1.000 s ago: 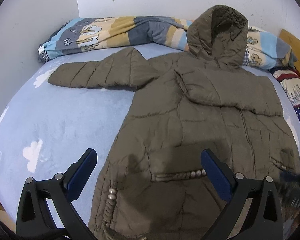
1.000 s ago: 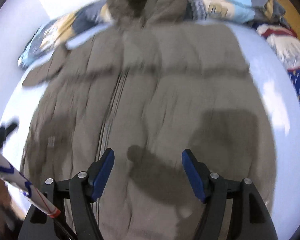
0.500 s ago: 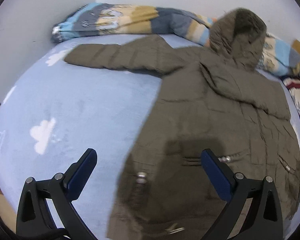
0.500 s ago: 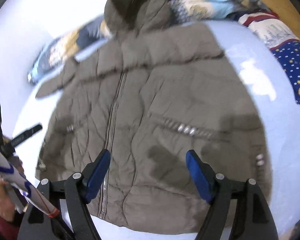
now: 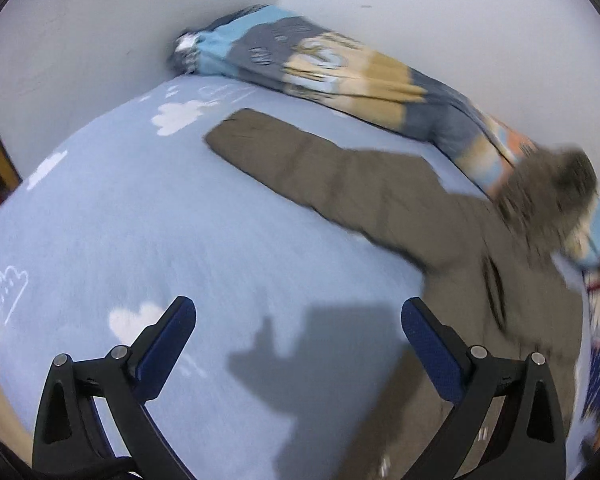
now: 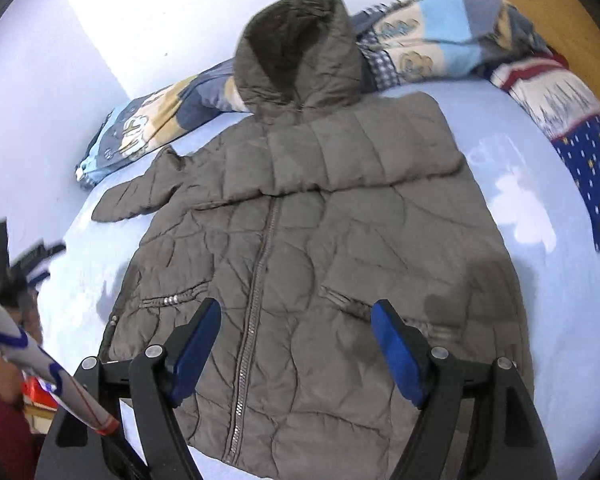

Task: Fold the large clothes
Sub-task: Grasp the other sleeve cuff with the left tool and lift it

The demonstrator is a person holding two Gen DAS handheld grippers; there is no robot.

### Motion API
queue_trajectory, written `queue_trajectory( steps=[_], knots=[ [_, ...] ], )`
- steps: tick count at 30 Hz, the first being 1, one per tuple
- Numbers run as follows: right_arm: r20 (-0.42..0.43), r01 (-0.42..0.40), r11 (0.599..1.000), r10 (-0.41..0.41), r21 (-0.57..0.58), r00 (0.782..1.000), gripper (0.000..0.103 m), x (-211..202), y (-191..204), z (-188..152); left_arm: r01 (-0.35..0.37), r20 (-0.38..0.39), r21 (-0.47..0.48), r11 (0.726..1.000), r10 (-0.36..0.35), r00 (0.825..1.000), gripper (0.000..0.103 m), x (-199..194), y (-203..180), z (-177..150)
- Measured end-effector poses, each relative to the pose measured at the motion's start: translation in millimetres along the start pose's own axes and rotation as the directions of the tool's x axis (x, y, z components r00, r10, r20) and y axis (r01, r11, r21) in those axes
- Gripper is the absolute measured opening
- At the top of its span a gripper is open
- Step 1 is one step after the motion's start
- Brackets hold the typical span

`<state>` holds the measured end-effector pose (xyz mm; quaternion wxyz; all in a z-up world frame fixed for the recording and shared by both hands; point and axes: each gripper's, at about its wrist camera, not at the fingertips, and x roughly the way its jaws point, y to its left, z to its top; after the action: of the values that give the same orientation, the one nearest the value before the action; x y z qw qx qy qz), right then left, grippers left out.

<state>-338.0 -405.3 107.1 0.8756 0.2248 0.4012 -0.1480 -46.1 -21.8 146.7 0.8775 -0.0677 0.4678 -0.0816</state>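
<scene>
While both grippers hang over the bed, we hold nothing in either one. Left gripper (image 5: pixel 298 336): jaws spread wide, only bare blue sheet (image 5: pixel 148 232) and its own shadow between the blue pads. Right gripper (image 6: pixel 296 340): jaws also wide apart, nothing clamped, pads off the fabric, hovering above the lower front of the jacket

Jacket (image 6: pixel 300 248) is a brown quilted puffer lying flat, front up, zipper (image 6: pixel 256 292) closed and running down the middle. Hood (image 6: pixel 296 52) is propped up on the striped blanket (image 6: pixel 432 36) bunched along the wall at the head of the bed. One sleeve is already folded across the chest under the hood, lying as a band from shoulder to shoulder. Other sleeve (image 5: pixel 308 164) is unfolded, stretched flat out to the side on the sheet, cuff pointing at the corner where the walls meet, just short of the blanket

Left wrist view is motion-blurred, jacket body sits at its right edge, sleeve runs diagonally across the upper middle. In the right wrist view we see the left gripper small and blurred at the far left edge, over the sheet, beside the jacket's hem side. A second patterned cloth (image 6: pixel 572 132), navy with dots plus a red-and-white band, lies at the right edge of the bed, clear of the jacket. Sheet has white cloud prints
</scene>
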Motion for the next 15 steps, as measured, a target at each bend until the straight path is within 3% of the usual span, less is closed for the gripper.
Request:
queue_trajectory(
  steps=[2, 6, 9, 15],
  knots=[
    [-0.001, -0.002, 1.000, 0.002, -0.028, 1.000, 0.082, 1, 5, 1, 0.013, -0.026, -0.083, 0.996, -0.015, 1.000, 0.090, 21, 20, 26],
    [-0.010, -0.005, 0.998, 0.004, -0.065, 1.000, 0.082, 4, 9, 0, 0.069, -0.057, -0.277, 0.958, -0.089, 0.994, 0.050, 61, 58, 61],
    [-0.029, 0.024, 0.996, -0.026, -0.084, 0.999, 0.082, 13, 6, -2, 0.115, -0.045, -0.402, 0.909, -0.145, 0.988, 0.049, 94, 85, 82],
    [-0.062, 0.040, 0.997, -0.044, -0.072, 0.997, 0.082, 27, -2, -2, 0.195, 0.029, -0.487, 0.851, -0.208, 0.978, 0.048, 139, 106, 107]
  ],
)
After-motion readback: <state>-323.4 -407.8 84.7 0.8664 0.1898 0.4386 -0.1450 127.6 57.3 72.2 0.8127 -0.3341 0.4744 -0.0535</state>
